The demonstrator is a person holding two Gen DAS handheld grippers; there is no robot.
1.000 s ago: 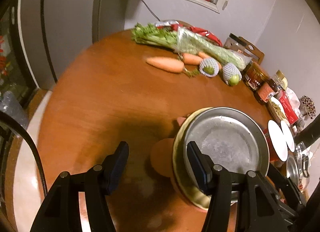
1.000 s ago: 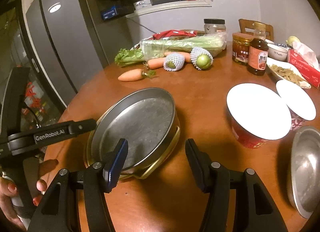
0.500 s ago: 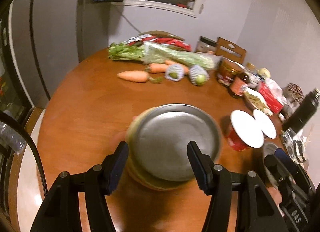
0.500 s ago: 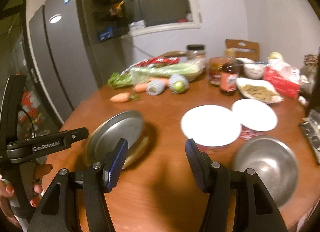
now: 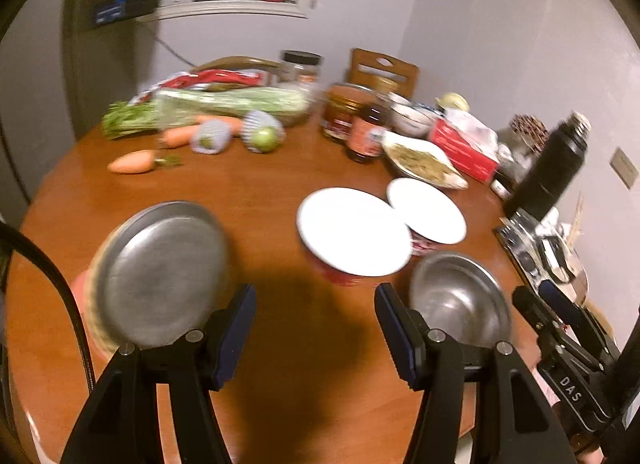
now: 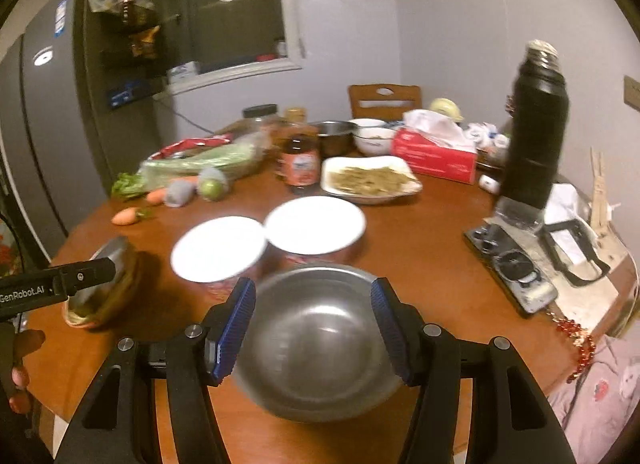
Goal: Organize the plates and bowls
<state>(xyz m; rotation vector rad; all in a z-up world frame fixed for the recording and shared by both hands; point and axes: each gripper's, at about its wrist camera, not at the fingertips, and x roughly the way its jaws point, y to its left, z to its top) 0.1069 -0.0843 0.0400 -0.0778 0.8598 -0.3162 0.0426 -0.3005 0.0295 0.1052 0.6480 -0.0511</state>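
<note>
Both grippers are spread wide with nothing in them. The right gripper [image 6: 312,324] hangs over the steel bowl [image 6: 320,344], which sits on the worktop [image 6: 420,256] between its fingers, though I can't tell if they touch it. The left gripper [image 5: 314,328] has the steel plate [image 5: 160,280] just off its left finger, on a yellowish dish [image 5: 94,328], with two white-lidded cups [image 5: 352,232] ahead

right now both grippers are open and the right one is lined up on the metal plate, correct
Not quite. The right gripper is lined up on the metal bowl, not the plate, which lies over by the left gripper. The right wrist view shows the bowl between its open fingers. Both grippers are indeed open.
</note>
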